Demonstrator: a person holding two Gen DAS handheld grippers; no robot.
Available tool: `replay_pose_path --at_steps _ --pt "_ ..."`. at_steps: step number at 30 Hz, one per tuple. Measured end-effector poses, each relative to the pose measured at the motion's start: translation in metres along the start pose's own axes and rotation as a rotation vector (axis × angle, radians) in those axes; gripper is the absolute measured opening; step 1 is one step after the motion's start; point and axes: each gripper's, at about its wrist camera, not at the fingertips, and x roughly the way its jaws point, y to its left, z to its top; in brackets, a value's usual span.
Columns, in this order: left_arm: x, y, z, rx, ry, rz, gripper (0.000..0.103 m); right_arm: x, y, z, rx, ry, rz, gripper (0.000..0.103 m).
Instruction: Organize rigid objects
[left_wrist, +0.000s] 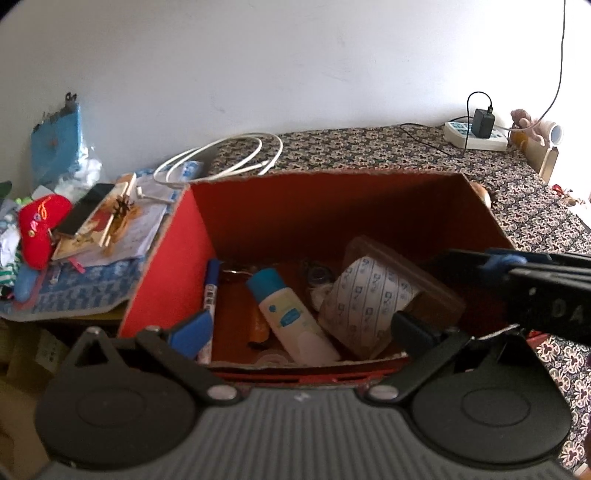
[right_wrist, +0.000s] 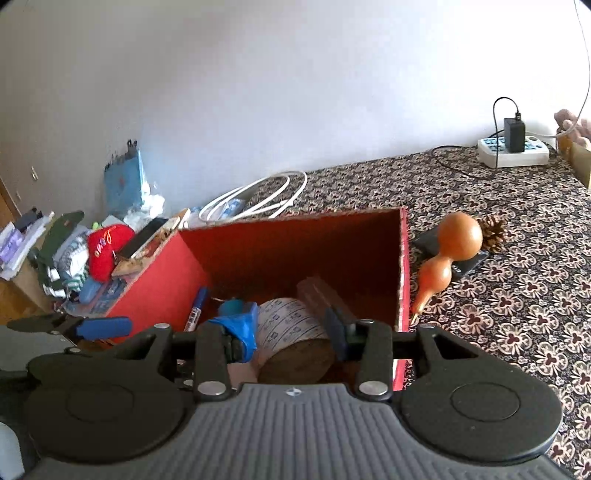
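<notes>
A red cardboard box (left_wrist: 166, 266) stands on the patterned cloth with its top open. Inside lie a blue marker (left_wrist: 211, 291), a white tube with a blue cap (left_wrist: 291, 317), a printed paper roll (left_wrist: 369, 299) and a brown case (left_wrist: 424, 280) that the roll leans on. My left gripper (left_wrist: 301, 330) is open wide over the box's near rim, nothing between its fingers. My right gripper (right_wrist: 288, 332) hovers over the right part of the box (right_wrist: 402, 266), jaws apart. The paper roll (right_wrist: 291, 325) shows between and below its fingers, resting in the box.
An orange gourd (right_wrist: 458, 240) and a pine cone (right_wrist: 493, 229) lie right of the box on the cloth. A power strip with a charger (right_wrist: 513, 151) sits at the far right by the wall. A coiled white cable (right_wrist: 258, 199) and a cluttered pile with a red plush (right_wrist: 107, 247) lie left.
</notes>
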Motion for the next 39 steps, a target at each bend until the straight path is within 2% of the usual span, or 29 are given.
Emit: replay_pose_path --at_steps 6,11,20,30,39 --pt "-0.021 -0.003 0.000 0.013 0.003 0.032 0.103 -0.018 -0.005 0.000 0.005 -0.015 -0.016 0.025" --pt "-0.040 0.001 -0.008 -0.005 0.017 0.027 0.103 -0.034 -0.009 -0.006 -0.023 -0.027 -0.021 0.026" --pt "-0.041 0.000 -0.027 -0.054 0.096 0.033 0.103 -0.045 -0.026 -0.023 -0.012 0.044 -0.014 0.026" --pt "-0.017 -0.042 -0.048 -0.010 0.201 0.063 0.103 -0.038 -0.056 -0.046 0.010 0.159 -0.032 0.026" --pt "0.002 -0.098 -0.053 0.044 0.269 0.032 0.103 -0.043 -0.098 -0.053 0.026 0.229 -0.042 0.026"
